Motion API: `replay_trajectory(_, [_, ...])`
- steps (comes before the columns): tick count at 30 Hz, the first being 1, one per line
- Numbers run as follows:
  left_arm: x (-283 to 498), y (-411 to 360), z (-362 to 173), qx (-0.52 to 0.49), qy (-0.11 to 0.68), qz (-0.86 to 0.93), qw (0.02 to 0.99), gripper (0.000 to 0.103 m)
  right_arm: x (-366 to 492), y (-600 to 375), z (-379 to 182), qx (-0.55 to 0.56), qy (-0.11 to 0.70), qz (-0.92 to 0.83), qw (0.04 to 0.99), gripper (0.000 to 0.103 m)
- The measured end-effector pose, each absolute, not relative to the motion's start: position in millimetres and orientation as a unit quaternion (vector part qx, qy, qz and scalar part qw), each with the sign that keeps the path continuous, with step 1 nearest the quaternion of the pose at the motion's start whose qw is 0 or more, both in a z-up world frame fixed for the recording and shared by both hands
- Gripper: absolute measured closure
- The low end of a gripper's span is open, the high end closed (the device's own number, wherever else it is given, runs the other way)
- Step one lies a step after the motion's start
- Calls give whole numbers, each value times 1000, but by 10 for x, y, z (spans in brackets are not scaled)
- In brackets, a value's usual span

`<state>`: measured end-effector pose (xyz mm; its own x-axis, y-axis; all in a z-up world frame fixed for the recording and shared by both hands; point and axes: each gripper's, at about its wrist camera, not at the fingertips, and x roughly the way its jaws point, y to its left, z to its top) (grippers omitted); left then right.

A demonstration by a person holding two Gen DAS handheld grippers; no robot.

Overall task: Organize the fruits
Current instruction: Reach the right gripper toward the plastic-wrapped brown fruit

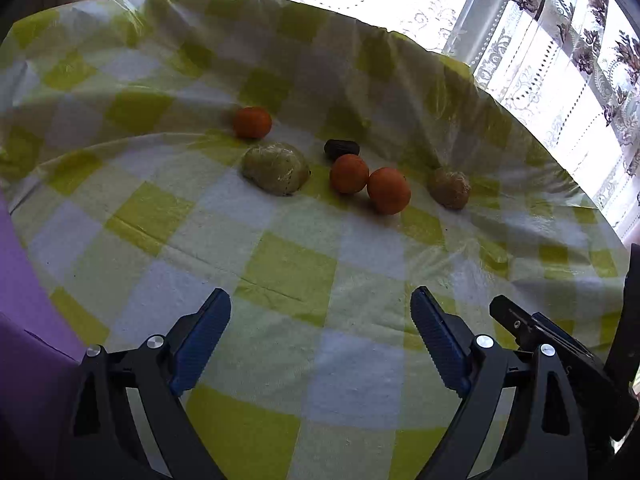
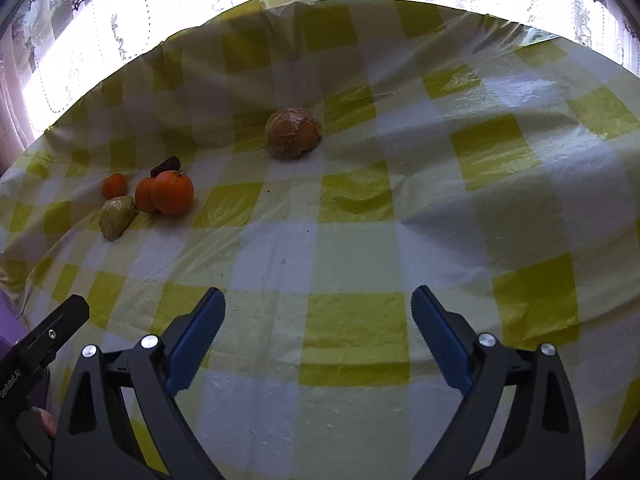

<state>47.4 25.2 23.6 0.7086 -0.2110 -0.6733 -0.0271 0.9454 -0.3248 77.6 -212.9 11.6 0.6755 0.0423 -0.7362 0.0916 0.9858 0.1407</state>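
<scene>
Three oranges lie on the checked tablecloth (image 1: 288,272): one at the back (image 1: 252,122), two touching side by side (image 1: 349,173) (image 1: 388,190). A greenish wrapped fruit (image 1: 275,168), a small dark fruit (image 1: 341,148) and a brown wrapped fruit (image 1: 450,187) lie among them. My left gripper (image 1: 320,312) is open and empty, well short of the fruits. In the right wrist view the brown wrapped fruit (image 2: 293,133) lies ahead, with the oranges (image 2: 172,193) and the greenish fruit (image 2: 117,217) at the left. My right gripper (image 2: 318,310) is open and empty above bare cloth.
The table (image 2: 520,200) is round, covered in yellow and white checks under clear plastic. Lace curtains (image 1: 580,60) and a bright window stand behind its far edge. A purple surface (image 1: 24,300) lies at the left. The right gripper's side (image 1: 532,328) shows at the left view's right edge.
</scene>
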Motion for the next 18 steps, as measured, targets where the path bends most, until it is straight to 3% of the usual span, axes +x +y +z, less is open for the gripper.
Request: replay_trajectory(18, [479, 180, 208, -146, 380, -60, 912, 15, 2547, -1959, 87, 31, 418, -13, 908, 22])
